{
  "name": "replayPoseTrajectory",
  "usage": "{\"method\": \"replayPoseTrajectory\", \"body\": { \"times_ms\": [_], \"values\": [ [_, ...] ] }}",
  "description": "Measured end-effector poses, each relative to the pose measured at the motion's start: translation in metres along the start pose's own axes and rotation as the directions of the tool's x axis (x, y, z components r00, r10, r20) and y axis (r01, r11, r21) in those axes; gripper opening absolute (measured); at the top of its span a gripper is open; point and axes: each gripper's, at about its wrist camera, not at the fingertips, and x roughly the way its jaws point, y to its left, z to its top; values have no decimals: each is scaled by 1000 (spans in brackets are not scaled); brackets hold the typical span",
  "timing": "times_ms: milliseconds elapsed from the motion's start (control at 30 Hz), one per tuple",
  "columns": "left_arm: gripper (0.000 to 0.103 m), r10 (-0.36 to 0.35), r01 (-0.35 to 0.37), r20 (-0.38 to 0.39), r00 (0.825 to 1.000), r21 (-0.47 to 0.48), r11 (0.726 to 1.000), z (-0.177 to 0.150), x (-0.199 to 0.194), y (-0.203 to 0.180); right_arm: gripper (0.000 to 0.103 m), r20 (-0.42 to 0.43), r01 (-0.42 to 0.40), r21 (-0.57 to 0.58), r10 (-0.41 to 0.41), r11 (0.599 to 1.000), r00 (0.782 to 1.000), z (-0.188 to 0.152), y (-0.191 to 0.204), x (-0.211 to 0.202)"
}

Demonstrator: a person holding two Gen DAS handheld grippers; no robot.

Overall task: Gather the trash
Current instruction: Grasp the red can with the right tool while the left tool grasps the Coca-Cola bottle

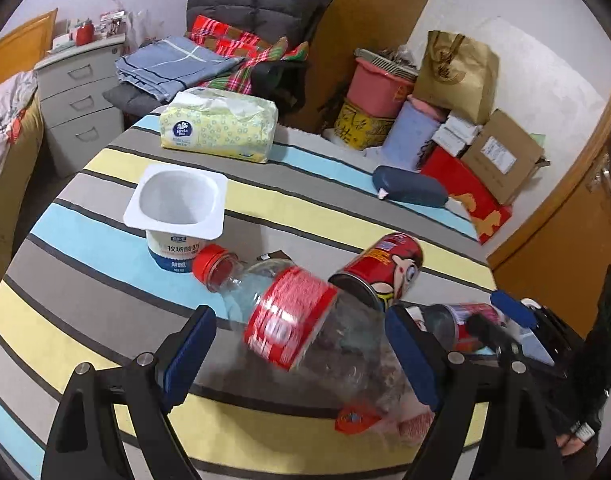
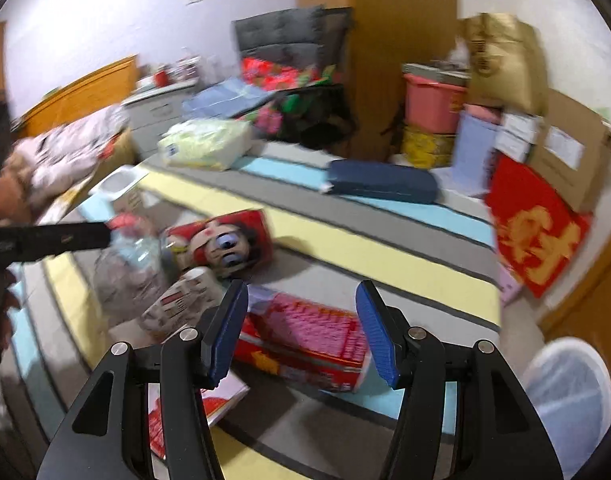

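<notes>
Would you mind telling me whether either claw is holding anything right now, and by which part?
The left claw straddles the clear plastic bottle at its lower body, but a closed grip cannot be confirmed. The right claw is open, holding nothing.

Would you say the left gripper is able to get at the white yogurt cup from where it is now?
Probably not directly: the left gripper has the plastic bottle between its jaws, lying between them and the yogurt cup.

Striped tablecloth (image 1: 105,208), yellow/grey/blue bands. Tissue pack (image 1: 219,128), yellow-green, far edge of table. Dark blue pouch (image 1: 411,190) on table, right side. Grey drawer unit (image 1: 79,108) at left w/ red item on top. Pink tub (image 1: 375,88), brown paper bag (image 1: 457,74), cardboard box (image 1: 501,156) stacked by wall. White fan (image 2: 569,396) on floor.
</notes>
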Motion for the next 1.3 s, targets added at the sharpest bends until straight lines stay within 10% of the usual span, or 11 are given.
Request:
{"method": "replayPoseTrajectory", "body": {
  "times_ms": [300,900,1300],
  "values": [
    [87,53,-51,-27,998,57,997,-4,12,-12,66,-125,-6,-130,-10,992,992,-12,1,4],
    [87,180,-176,-3,984,183,967,-40,-14,11,64,-180,20,150,8,989,984,-20,-11,2],
    [87,132,-122,-24,991,245,962,-22,2,10,65,-149,46,56,-37,997,988,-15,-2,13]
  ]
}}
